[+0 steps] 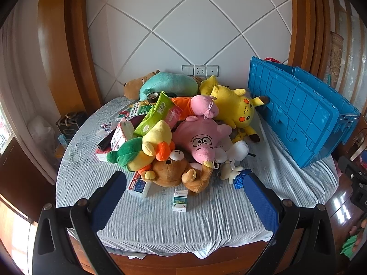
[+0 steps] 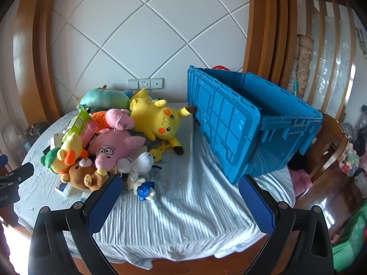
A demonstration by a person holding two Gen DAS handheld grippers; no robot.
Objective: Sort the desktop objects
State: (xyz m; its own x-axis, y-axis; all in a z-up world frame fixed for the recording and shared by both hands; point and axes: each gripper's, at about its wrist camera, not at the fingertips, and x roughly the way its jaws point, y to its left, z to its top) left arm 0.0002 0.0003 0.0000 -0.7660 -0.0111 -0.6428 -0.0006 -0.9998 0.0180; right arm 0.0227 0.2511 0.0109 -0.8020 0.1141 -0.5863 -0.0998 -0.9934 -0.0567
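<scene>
A heap of plush toys lies on the cloth-covered table (image 1: 160, 224): a brown bear (image 1: 174, 171), a pink star toy (image 1: 199, 139), a yellow Pikachu (image 1: 236, 107), a yellow-green duck (image 1: 146, 146), a teal plush (image 1: 169, 83). Small medicine boxes lie among them, one (image 1: 180, 200) in front. My left gripper (image 1: 183, 178) is open and empty, just before the bear. My right gripper (image 2: 180, 181) is open and empty over bare cloth, between the heap (image 2: 110, 146) and a blue crate (image 2: 247, 123).
The blue crate (image 1: 298, 114) stands at the table's right with its lid hanging open. A green snack pack (image 1: 156, 114), a tape roll (image 1: 153, 96) and a black tube (image 1: 105, 143) lie in the heap. Wall sockets (image 1: 199, 70) sit behind. Wooden furniture flanks the table.
</scene>
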